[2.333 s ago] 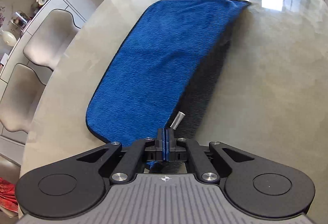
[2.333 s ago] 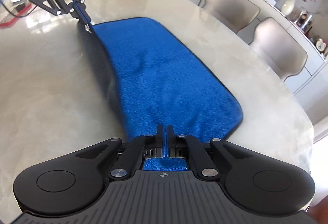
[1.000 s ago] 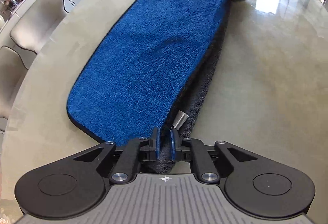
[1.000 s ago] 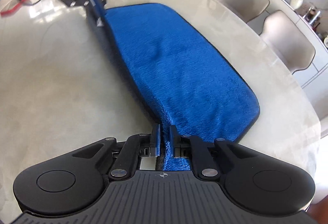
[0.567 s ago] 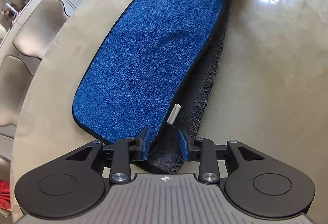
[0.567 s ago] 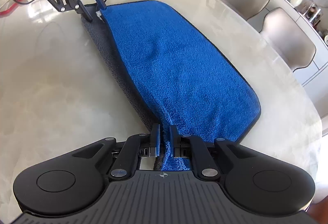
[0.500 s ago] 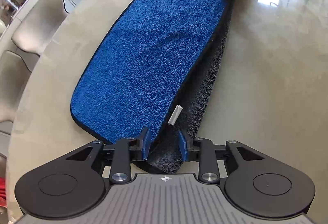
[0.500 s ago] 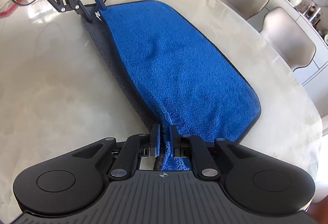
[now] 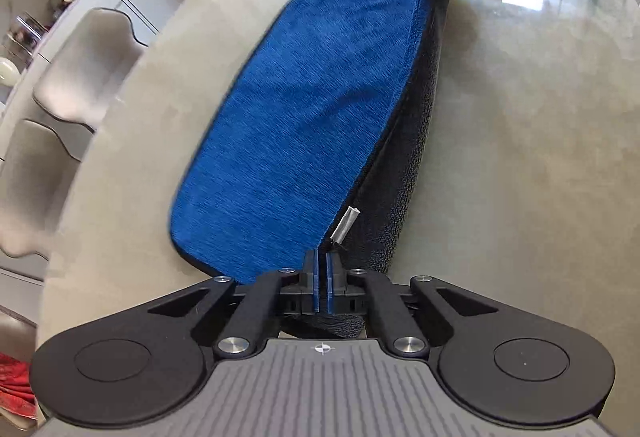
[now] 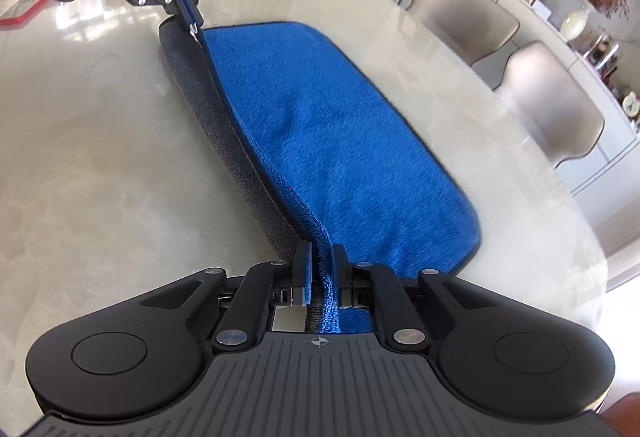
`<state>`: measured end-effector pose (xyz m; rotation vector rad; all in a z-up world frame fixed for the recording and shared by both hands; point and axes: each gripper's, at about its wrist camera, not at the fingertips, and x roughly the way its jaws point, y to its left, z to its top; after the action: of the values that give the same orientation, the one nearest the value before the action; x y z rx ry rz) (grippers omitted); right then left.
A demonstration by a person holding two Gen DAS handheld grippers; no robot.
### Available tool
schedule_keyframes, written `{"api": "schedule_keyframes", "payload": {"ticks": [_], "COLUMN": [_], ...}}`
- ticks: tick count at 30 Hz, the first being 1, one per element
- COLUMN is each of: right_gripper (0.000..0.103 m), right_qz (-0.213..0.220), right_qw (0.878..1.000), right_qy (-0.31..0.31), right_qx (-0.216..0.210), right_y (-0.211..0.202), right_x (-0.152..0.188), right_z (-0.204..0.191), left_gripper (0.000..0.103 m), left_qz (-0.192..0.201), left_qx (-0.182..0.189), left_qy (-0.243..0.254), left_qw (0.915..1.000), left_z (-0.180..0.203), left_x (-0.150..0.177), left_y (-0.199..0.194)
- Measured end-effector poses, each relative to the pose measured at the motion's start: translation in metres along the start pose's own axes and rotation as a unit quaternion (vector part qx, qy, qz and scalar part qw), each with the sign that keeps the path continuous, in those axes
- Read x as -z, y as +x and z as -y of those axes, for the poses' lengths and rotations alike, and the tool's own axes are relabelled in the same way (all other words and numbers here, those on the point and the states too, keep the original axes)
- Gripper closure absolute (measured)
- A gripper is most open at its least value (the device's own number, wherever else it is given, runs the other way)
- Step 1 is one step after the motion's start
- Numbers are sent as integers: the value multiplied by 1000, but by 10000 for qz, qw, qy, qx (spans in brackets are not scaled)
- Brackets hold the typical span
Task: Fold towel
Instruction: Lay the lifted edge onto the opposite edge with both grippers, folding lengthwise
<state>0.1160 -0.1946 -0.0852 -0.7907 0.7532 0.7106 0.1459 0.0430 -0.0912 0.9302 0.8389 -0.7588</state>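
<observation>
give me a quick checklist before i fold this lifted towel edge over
1. Left gripper clamped on its towel corner: ok, the pads are together with cloth between them.
2. Right gripper holding the other corner: ok, the pads sit wider apart but bunched cloth fills the gap.
3. Held edge lifted between both grippers, with the grey underside showing: ok.
4. Rest of the towel flat on the table: not ok, a crease shows near the middle.
5. White tag free of the jaws: ok, it hangs just beyond the left gripper.
6. Both corners at equal height: cannot tell.
</observation>
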Motion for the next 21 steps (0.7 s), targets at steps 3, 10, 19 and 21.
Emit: {"api": "schedule_keyframes", "payload": {"ticks": [3,10,19,21], "right_gripper": [94,94,94,94], "right_qz": [39,68,-46,-108], "right_qw": [9998,9989,9992,9989], "right_qy": [-155,-391,-361,-429], "right_qx": [112,258,186,149], "right_y": [-1,12,39,46], "right_x": [-7,-20,-32,-32], "right_z": [6,26,56,60], "left_gripper": [100,100,101,100], "left_qz": [37,83,82,59], "left_qx": [-143,-425,-479,-473], "left_qy": [-15,-41,-129,-92], "left_qw": [9999,9991,9987,9988], "left_z": [-6,-29,-61,-65], "left_x": [-2,-13,-24,-25], "left_y": [-2,3,21,26]}}
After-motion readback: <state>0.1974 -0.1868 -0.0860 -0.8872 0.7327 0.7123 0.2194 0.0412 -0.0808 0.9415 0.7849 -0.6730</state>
